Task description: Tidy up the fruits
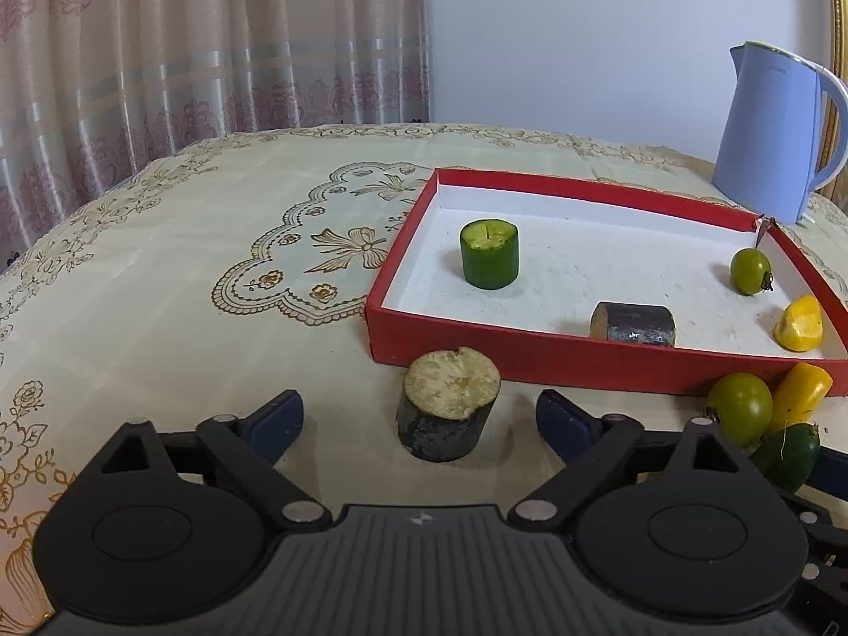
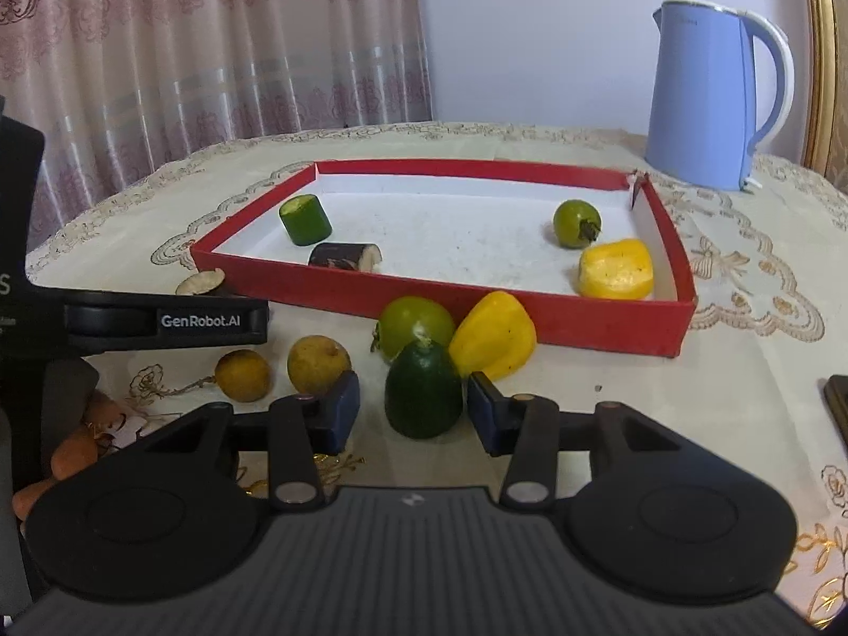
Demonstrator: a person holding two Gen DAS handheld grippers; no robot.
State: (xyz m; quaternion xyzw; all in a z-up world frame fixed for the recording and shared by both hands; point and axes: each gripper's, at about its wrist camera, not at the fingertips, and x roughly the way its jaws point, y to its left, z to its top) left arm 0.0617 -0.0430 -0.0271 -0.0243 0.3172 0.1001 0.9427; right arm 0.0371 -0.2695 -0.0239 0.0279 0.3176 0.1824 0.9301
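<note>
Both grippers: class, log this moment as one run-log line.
left gripper: open around dark cut cylinder | right gripper: open, dark green fruit between jaws

Red tray (image 2: 339, 286) with white floor; cream tablecloth (image 1: 185, 275) with gold floral print; pale blue kettle (image 2: 699, 100).

Even soft daylight, sharp focus, fisheye-bent edges.

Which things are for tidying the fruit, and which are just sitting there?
For the job:
- red tray
- dark green fruit, between the right tongs
- yellow piece
- light green fruit
- dark stump, between the open left tongs

Just sitting there:
- blue kettle
- curtain
</note>
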